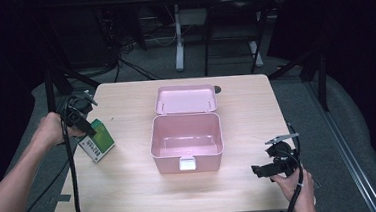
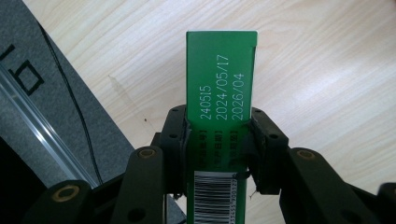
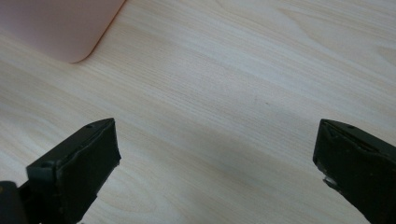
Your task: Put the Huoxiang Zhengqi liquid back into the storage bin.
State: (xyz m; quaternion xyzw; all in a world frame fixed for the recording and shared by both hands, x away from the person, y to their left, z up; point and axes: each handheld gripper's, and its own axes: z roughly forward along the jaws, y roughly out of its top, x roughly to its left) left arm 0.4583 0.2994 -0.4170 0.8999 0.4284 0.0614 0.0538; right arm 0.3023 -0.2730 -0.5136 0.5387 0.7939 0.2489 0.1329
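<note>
The left tool (image 1: 83, 124) is closed on a green carton (image 1: 97, 141) at the left edge of the desk (image 1: 131, 190) — in the left gripper view its black pads press on the two long sides of the carton (image 2: 221, 93), near the barcode end, and the printed dates run along the length. The long axis of the carton points straight away from the tool, in line with its jaws. The pink box (image 1: 187, 142) stands in the middle of the desk with its lid (image 1: 186, 98) folded back, so it is open on top; it lies to the right of the carton, across a bare strip of wood. The left hand is the nearer one and it already has the carton, so I judge the coming move is a lift and a carry to the right, over the near wall of the box. The right tool (image 1: 270, 166) waits near the right front corner — its jaws stand wide apart over the desk, holding nothing.
</note>
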